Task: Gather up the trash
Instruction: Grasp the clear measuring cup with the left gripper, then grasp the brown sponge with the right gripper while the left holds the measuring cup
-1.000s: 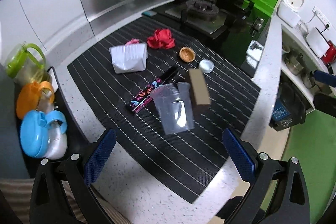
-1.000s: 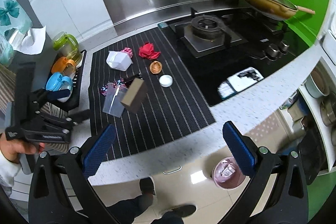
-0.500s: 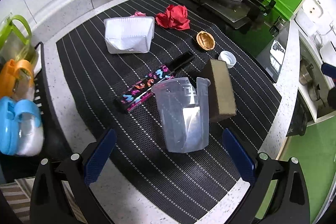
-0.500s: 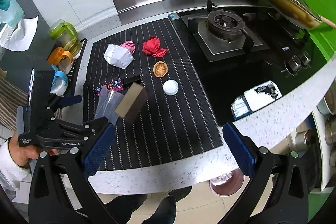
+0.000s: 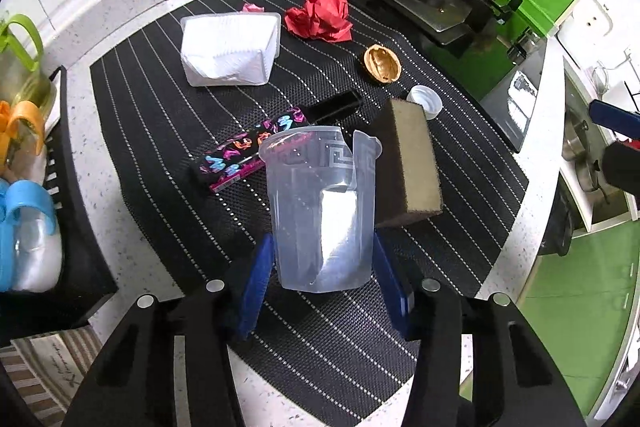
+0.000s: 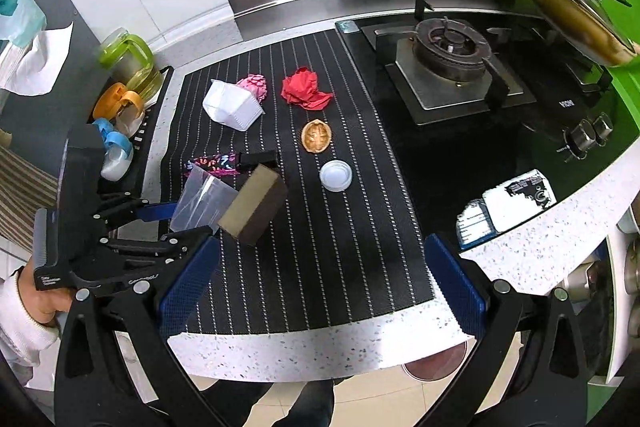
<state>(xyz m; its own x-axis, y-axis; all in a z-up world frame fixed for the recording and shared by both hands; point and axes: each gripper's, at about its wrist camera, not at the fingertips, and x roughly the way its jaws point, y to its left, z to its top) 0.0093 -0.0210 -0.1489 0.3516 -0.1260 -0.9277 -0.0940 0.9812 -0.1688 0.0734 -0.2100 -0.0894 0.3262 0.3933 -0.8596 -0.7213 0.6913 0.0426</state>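
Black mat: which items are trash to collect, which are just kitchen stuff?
Trash job:
clear cup, left gripper closing around it
red paper wad
pink wad
walnut shell
white cap
colourful wrapper
white tray

Lying about:
sponge
stove
pan
jugs
right gripper, open, empty

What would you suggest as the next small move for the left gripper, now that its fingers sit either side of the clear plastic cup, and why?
Probably finish closing, then lift the clear plastic cup straight up. The left gripper has just been closing and its blue pads flank the cup's base, seemingly touching. The cup stands upright on the striped mat, with the sponge close beside it, so a sideways pull could drag that along.
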